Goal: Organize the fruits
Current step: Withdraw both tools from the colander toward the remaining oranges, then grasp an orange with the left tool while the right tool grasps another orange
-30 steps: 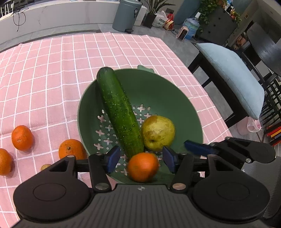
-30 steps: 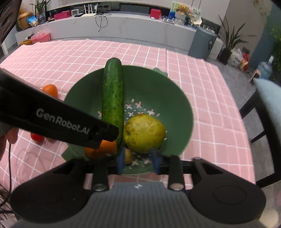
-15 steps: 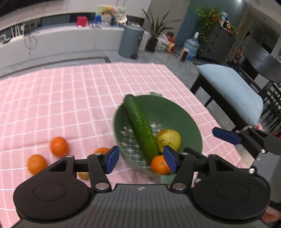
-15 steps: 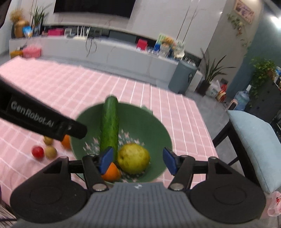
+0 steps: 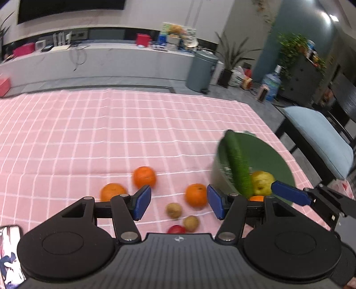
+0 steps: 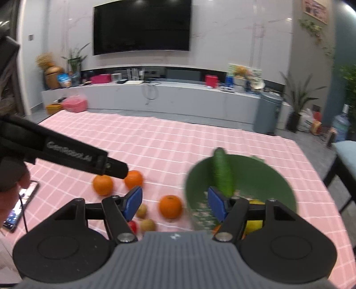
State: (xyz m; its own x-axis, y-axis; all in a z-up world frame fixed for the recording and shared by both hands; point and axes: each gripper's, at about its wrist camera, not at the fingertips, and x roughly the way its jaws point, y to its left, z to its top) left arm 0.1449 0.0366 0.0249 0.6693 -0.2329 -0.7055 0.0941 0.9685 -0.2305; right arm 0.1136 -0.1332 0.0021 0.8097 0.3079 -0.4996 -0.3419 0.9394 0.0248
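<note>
Dim, cool indoor light is filling both views, with a ceiling lamp (image 5: 333,17) glaring as a white spot above the potted plants. Motion blur is smearing the green colander (image 6: 273,173) and the cucumber (image 6: 222,175) inside it, and softening the oranges (image 5: 144,177) left of the colander. Fisheye distortion is bending the pink checked tablecloth (image 5: 111,133) lines around the colander. The television (image 6: 142,25) beyond the colander is showing faint reflections.
</note>
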